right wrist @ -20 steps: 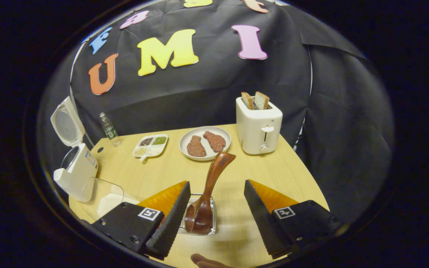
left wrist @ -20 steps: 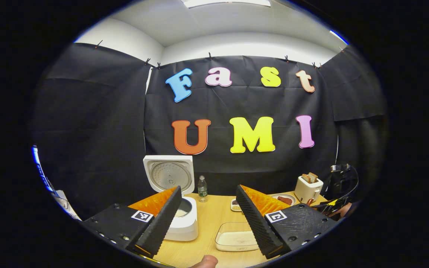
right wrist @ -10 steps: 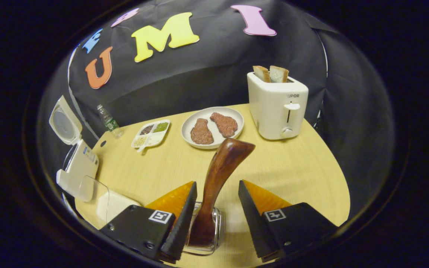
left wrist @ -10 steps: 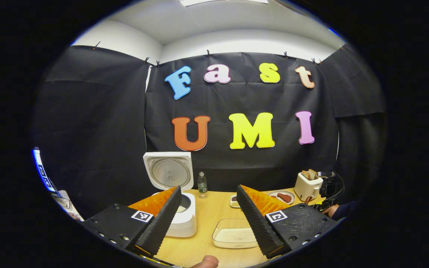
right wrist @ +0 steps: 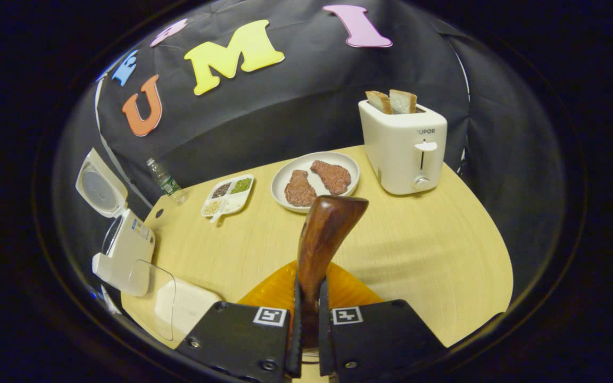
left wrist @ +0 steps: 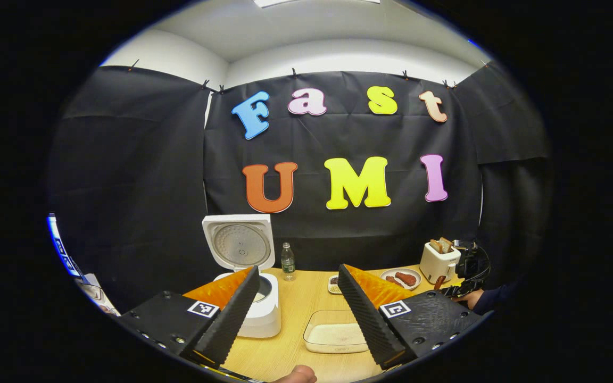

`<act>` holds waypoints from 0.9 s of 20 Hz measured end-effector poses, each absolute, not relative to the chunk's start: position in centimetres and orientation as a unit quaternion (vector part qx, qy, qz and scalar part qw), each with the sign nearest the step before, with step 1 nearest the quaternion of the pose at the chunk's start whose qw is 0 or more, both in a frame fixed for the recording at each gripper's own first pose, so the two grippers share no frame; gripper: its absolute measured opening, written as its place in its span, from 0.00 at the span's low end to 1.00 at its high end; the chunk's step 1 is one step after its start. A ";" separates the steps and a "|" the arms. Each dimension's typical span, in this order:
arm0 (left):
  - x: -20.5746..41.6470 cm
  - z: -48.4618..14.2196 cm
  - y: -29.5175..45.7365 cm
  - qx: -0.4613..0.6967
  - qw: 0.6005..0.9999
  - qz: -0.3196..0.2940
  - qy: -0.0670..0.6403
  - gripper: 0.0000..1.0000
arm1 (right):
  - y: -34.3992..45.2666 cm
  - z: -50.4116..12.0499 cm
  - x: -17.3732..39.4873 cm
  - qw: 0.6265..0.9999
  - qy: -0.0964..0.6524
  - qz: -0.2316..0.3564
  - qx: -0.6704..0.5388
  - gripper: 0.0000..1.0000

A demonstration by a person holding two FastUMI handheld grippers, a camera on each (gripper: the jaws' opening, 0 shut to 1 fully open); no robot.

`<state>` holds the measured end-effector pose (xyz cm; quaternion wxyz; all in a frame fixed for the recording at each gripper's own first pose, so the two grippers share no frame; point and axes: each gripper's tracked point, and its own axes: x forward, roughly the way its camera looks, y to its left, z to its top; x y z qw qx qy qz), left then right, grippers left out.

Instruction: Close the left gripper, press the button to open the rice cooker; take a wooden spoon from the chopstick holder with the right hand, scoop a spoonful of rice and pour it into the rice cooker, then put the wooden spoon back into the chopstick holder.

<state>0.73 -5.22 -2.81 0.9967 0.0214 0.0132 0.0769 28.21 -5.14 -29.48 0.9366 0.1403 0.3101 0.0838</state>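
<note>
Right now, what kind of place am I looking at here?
Probably a staged kitchen tabletop inside a recording booth: a wooden table carries an open rice cooker, a toaster with bread, and a plate of meat, with black cloth hung behind.

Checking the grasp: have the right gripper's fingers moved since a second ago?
Yes. The right gripper has shut on the wooden spoon; its fingers were spread apart before.

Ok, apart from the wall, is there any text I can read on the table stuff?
"UPOR": printed on the toaster front; anything before the U is unclear.
The label on the bottle: too small to read.
The sticker on the rice cooker: too blurred to read.
</note>
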 end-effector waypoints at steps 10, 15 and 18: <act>0.7 -3.4 -2.3 0.007 0.998 0.056 0.007 0.94 | -5.7 -24.2 25.3 0.957 0.258 0.054 0.125 0.14; 0.9 -4.9 0.3 -0.008 0.999 0.047 0.022 0.94 | -5.4 -20.5 23.2 0.964 0.233 0.030 0.121 0.15; 0.7 -4.8 1.4 -0.014 0.999 0.027 0.013 0.84 | -4.0 -18.9 21.8 0.968 0.224 0.020 0.109 0.14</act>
